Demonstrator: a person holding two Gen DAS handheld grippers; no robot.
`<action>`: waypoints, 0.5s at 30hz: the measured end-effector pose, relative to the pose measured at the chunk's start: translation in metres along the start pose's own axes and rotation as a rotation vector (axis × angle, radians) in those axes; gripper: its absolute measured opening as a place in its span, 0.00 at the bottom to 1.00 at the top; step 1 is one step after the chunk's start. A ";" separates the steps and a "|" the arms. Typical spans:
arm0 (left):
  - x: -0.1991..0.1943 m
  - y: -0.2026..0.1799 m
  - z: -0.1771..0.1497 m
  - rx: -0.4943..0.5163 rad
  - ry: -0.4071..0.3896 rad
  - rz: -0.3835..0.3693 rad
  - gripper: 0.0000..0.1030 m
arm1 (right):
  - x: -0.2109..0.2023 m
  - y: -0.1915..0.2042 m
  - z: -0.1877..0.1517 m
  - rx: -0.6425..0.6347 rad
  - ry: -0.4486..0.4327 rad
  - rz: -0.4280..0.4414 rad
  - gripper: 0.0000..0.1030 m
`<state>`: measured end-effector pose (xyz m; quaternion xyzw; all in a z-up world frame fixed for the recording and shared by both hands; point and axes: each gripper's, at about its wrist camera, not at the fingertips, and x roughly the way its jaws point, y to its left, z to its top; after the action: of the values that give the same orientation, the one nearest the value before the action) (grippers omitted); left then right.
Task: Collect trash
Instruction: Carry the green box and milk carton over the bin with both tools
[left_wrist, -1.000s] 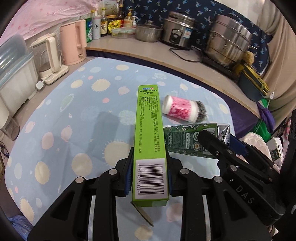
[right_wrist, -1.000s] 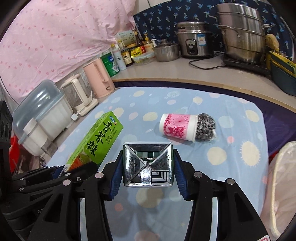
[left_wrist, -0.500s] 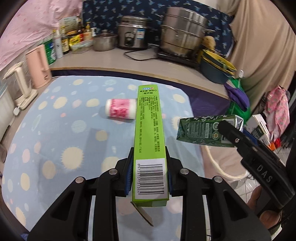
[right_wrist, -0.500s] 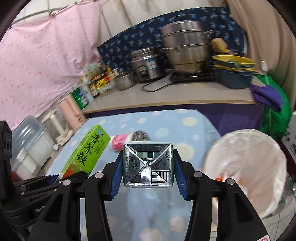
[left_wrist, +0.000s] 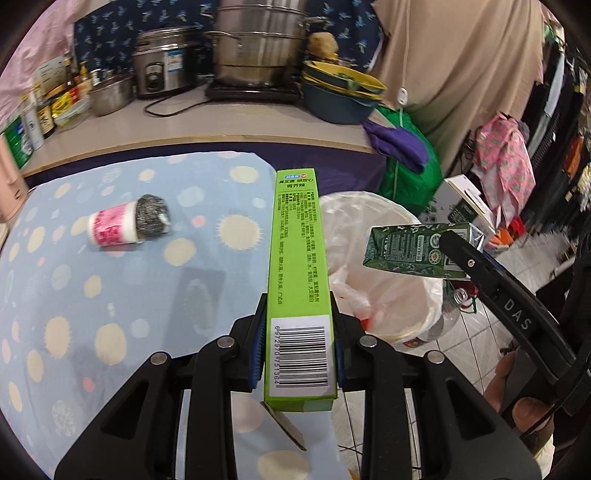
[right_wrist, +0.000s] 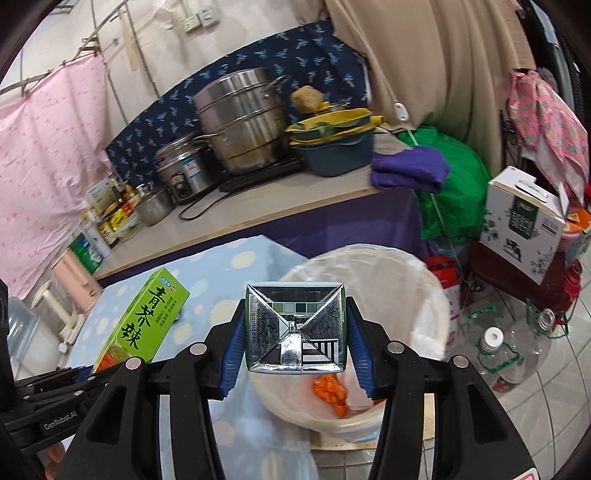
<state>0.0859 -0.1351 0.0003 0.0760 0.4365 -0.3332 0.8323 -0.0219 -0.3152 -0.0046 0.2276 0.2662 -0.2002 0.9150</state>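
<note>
My left gripper (left_wrist: 299, 347) is shut on a long bright-green carton (left_wrist: 299, 266), held lengthwise over the table's right edge. My right gripper (right_wrist: 295, 332) is shut on a dark-green drink carton (right_wrist: 295, 328), whose silver end faces the camera; in the left wrist view that drink carton (left_wrist: 413, 251) hangs over the bin. The white bin with a plastic liner (right_wrist: 402, 273) stands on the floor beside the table, with orange scraps (right_wrist: 330, 395) inside. The green carton (right_wrist: 144, 321) shows at lower left in the right wrist view. A pink cup stuffed with steel wool (left_wrist: 125, 225) lies on the tablecloth (left_wrist: 110, 295).
Behind the table a counter (left_wrist: 229, 125) carries steel pots, a rice cooker, bottles and stacked bowls. Right of the bin are a green bag (right_wrist: 454, 184), a white box (right_wrist: 524, 221) and clear plastic bottles (right_wrist: 498, 354) on the tiled floor. A hand (left_wrist: 517, 391) grips the right tool.
Both grippers have swung to the right with their cartons, from over the middle of the table to the bin. The pink cup has slid to the left in the left wrist view.
</note>
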 end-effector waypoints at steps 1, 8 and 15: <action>0.005 -0.006 0.001 0.011 0.007 -0.005 0.26 | 0.001 -0.004 -0.001 0.006 0.002 -0.007 0.47; 0.036 -0.042 0.005 0.076 0.053 -0.022 0.26 | 0.009 -0.029 -0.007 0.045 0.017 -0.034 0.47; 0.059 -0.057 0.011 0.103 0.081 -0.017 0.26 | 0.019 -0.044 -0.008 0.073 0.032 -0.047 0.47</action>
<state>0.0811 -0.2119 -0.0298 0.1285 0.4526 -0.3593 0.8060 -0.0317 -0.3512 -0.0356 0.2576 0.2788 -0.2276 0.8967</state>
